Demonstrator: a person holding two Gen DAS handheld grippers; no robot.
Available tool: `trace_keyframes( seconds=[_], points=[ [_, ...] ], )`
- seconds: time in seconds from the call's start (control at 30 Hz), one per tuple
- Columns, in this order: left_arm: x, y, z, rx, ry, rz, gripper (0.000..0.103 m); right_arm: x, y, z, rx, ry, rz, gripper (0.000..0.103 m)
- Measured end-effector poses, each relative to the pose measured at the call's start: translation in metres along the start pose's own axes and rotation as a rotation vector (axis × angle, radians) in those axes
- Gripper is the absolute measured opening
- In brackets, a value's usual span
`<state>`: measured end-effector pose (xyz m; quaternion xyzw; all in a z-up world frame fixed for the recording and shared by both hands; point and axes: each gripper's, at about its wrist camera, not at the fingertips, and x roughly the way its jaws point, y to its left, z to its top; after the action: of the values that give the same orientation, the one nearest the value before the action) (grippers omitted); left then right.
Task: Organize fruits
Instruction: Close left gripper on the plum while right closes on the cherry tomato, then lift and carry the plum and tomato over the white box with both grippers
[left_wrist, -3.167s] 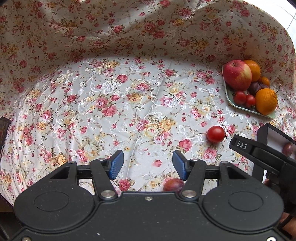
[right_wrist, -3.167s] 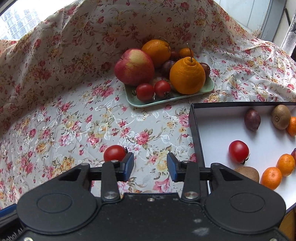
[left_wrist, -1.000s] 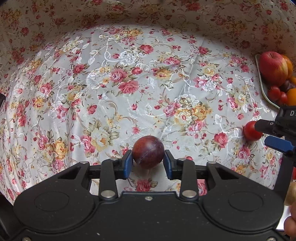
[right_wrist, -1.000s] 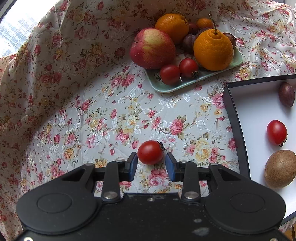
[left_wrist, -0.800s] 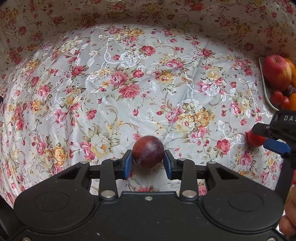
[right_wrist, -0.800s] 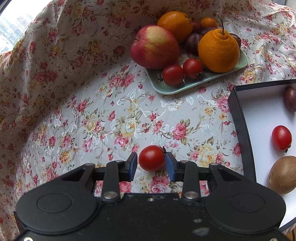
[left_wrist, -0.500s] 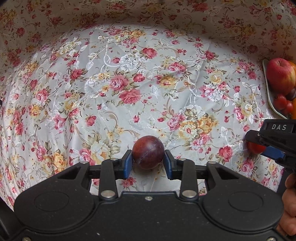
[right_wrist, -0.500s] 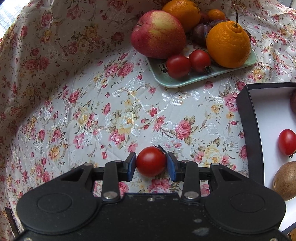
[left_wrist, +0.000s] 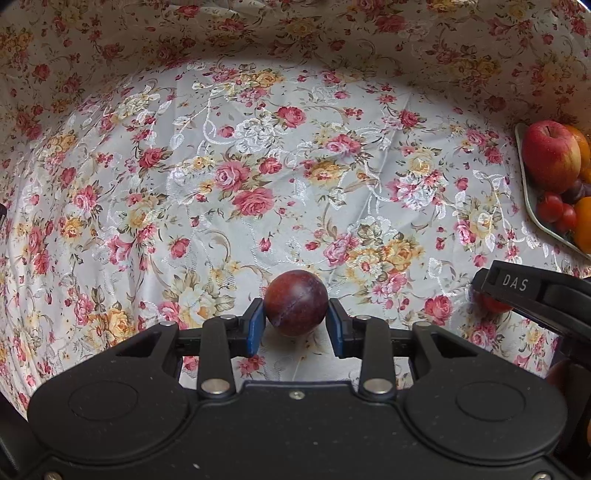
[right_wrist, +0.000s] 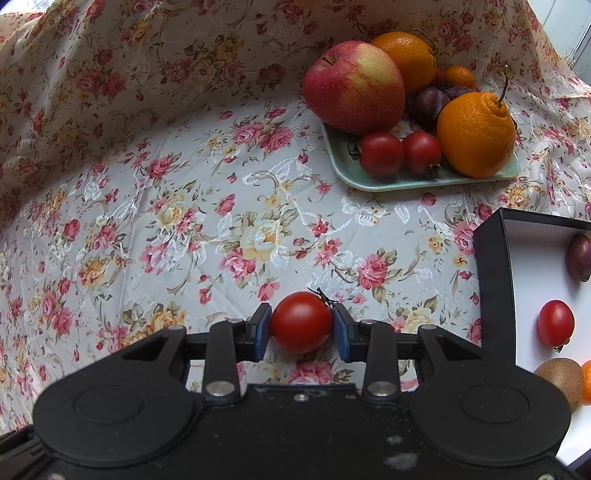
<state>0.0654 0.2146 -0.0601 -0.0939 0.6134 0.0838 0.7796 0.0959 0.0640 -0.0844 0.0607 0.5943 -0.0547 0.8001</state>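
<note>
Daylit floral cloth (left_wrist: 258, 177) drapes table and backdrop.

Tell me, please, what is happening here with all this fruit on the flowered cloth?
A person is sorting fruit with a handheld gripper in each hand. The left gripper is shut on a dark red plum, low over the flowered tablecloth. The right gripper is shut on a cherry tomato. A green tray behind holds an apple, oranges, plums and two tomatoes. A black box at the right already holds a tomato, a plum and a kiwi.
</note>
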Motion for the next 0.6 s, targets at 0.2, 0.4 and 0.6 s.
trace_keyframes(
  seconds=[0.2,0.4,0.6],
  points=[
    [-0.010,-0.009,-0.001,0.009,-0.020,-0.010,0.044,-0.015,-0.005,0.000,0.021,-0.016,0.036,0.037],
    [-0.019,-0.024,-0.005,0.027,-0.036,-0.021,0.044,-0.032,-0.014,0.000,0.022,-0.040,0.052,0.037],
    [-0.029,-0.046,-0.014,0.050,-0.053,-0.042,0.044,-0.051,-0.033,-0.004,0.030,-0.069,0.064,0.037]
  ],
)
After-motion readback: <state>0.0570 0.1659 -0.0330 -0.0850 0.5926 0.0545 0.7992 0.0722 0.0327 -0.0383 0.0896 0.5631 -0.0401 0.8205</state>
